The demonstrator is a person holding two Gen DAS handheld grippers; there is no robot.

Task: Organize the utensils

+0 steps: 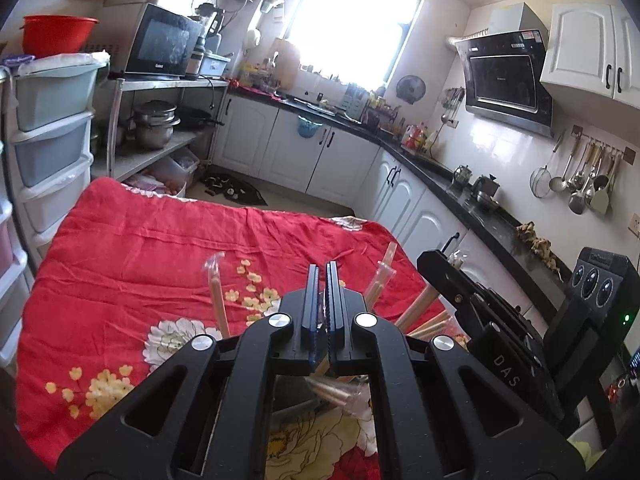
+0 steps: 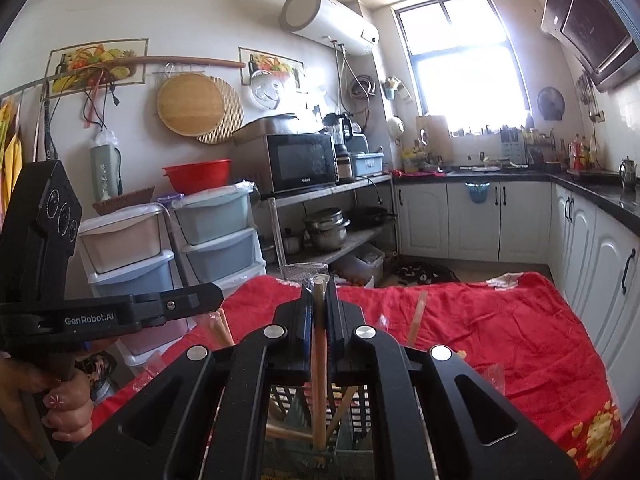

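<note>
My right gripper [image 2: 319, 294] is shut on a wooden chopstick [image 2: 319, 360] that stands upright between its jaws, its lower end down in a dark slatted utensil holder [image 2: 356, 408] holding several wrapped chopsticks. My left gripper [image 1: 323, 276] is shut with its jaws together; whether anything is pinched low between them I cannot tell. Wrapped chopsticks [image 1: 219, 300] stick up around it from below, more [image 1: 380, 280] on its right. The right gripper's body [image 1: 500, 320] shows at the right of the left wrist view; the left gripper's body [image 2: 100, 312] shows at the left of the right wrist view.
A red flowered cloth [image 1: 160, 248] covers the table [image 2: 500, 320]. Stacked plastic drawers [image 2: 216, 232] and a shelf with a microwave [image 2: 300, 160] and pots stand beyond it. White cabinets under a dark counter [image 1: 460, 200] run along the right wall, with hanging ladles [image 1: 580, 184].
</note>
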